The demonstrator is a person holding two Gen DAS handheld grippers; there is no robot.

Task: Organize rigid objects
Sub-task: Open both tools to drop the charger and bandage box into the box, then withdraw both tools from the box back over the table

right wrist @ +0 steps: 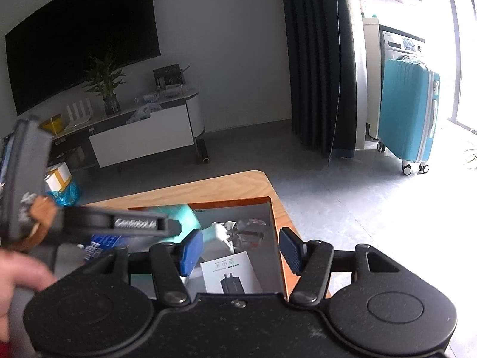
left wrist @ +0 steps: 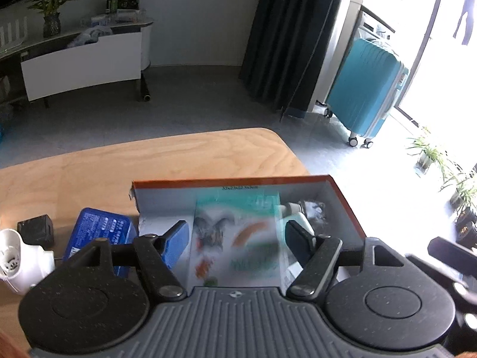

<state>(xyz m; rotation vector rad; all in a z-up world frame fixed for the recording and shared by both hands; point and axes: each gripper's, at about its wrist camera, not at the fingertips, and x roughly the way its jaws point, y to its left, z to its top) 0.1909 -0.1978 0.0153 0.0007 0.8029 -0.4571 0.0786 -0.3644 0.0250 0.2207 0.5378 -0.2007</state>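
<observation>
An orange-rimmed shallow box [left wrist: 345,205] lies on the wooden table [left wrist: 149,161]. My left gripper [left wrist: 235,238] hovers over it, jaws apart. A blurred teal-and-white flat packet [left wrist: 238,238] lies between the pads, which do not seem to press on it. The same packet [right wrist: 182,216] shows in the right wrist view, under the left tool. My right gripper [right wrist: 240,252] is open over the box [right wrist: 208,204], nothing between its fingers. Inside lie a white plug adapter [right wrist: 220,234], a clear plastic bag [right wrist: 252,226] and a white leaflet [right wrist: 229,274].
Left of the box on the table sit a blue case [left wrist: 98,232], a small black cube [left wrist: 35,229] and a white plastic part [left wrist: 21,262]. A person's hand [right wrist: 18,271] grips the left tool. Beyond the table's rounded corner is grey floor and a teal suitcase [left wrist: 366,89].
</observation>
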